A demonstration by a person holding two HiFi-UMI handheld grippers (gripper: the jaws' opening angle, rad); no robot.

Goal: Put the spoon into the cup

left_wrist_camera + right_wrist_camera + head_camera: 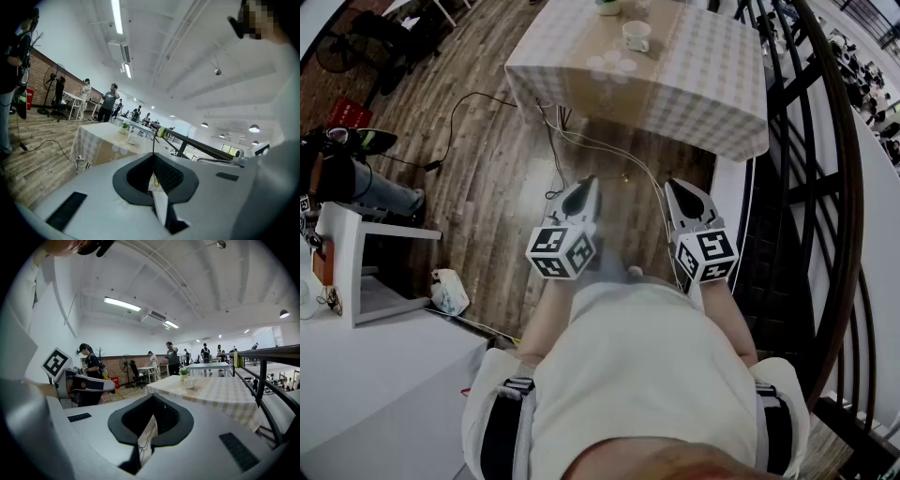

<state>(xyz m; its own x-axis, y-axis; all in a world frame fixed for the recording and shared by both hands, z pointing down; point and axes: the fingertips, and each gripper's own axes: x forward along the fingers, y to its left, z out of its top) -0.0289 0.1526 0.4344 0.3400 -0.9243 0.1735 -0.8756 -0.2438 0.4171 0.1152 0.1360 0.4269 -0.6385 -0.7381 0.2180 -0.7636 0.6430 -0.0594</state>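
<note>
i hold both grippers low and close to my body, over the wooden floor [487, 159]. they point forward and a little down, side by side and apart from each other. the left gripper [587, 182] has its fingers pressed together, with nothing between them. the right gripper [671, 184] also has its fingertips meeting, and it is empty too. the cup [636, 36] stands on the table [712, 84] with the checked cloth, well ahead of both grippers, near the far edge. a small potted plant [607, 7] stands just beside it. i cannot make out the spoon from here, it is too small to tell. thin cables [581, 141] run on the floor between the table and me.
</note>
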